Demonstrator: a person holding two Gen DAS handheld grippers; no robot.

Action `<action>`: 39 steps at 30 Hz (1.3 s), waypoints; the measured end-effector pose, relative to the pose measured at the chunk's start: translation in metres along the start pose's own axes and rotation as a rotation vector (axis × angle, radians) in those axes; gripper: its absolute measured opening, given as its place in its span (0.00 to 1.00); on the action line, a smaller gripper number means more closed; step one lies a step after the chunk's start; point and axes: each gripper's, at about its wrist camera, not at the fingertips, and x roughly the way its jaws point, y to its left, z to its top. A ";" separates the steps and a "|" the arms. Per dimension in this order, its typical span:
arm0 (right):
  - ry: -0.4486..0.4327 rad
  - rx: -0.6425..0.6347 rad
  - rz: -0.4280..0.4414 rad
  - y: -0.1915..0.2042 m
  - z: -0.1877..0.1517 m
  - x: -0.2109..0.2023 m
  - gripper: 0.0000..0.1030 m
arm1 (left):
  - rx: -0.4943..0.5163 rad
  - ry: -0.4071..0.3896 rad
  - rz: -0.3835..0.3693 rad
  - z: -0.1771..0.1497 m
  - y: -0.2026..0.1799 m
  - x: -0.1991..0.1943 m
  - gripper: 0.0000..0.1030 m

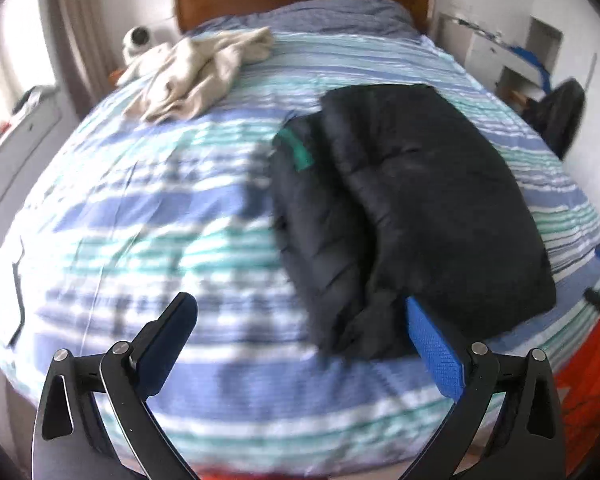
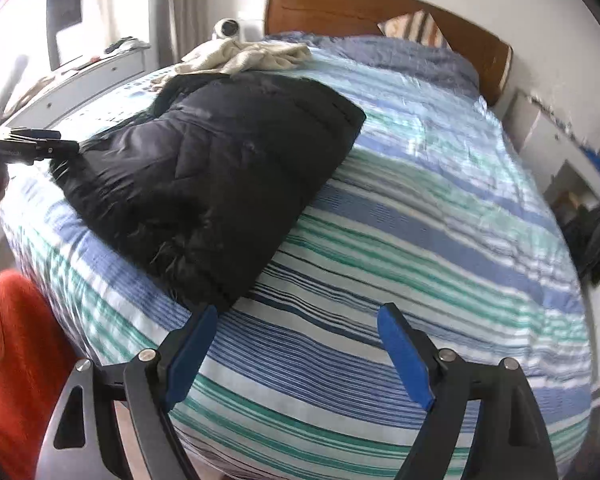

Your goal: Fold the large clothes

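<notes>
Folded black jacket (image 1: 412,208) lies near the bed's foot edge, long axis toward the headboard. Left gripper (image 1: 300,344) nearer; right gripper (image 2: 296,354) alongside. Both jaws apart, empty.

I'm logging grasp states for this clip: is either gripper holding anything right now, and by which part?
Nothing is held. The left gripper and right gripper both have open jaws with nothing between them; the folded black jacket lies free on the bed.
</notes>
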 end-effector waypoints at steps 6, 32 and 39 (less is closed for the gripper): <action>-0.110 -0.130 0.095 -0.019 -0.004 -0.010 0.89 | -0.194 -0.009 -0.104 -0.021 0.052 0.005 0.98; 0.018 0.655 0.784 -0.064 0.014 0.141 0.83 | -0.292 0.243 -0.679 0.040 0.018 0.163 0.99; 0.042 0.602 0.843 -0.057 0.027 0.184 0.90 | -0.286 0.265 -0.666 0.042 0.006 0.174 1.00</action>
